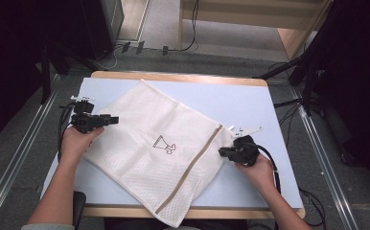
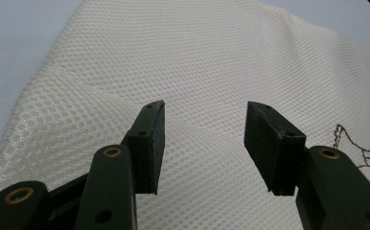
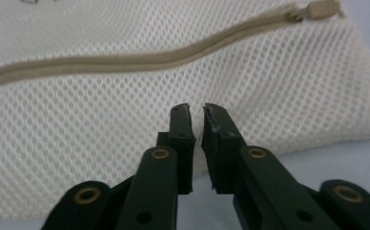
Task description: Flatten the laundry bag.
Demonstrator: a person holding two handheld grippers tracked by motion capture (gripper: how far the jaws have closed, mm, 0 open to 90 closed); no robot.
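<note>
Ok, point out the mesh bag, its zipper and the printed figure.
mesh bag (image 1: 140,120), high view, bare mesh of the upper panel.
zipper (image 3: 125,60), right gripper view, middle of the beige teeth.
printed figure (image 1: 165,144), high view, its centre.

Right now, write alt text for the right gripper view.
A white mesh laundry bag with a beige zipper lies on a pale blue table. The right gripper points at it, its black jaws slightly apart with nothing between them.

Left tool (image 1: 112,120) jaws wide apart, right tool (image 1: 223,152) jaws barely parted, both pointing inward
</note>
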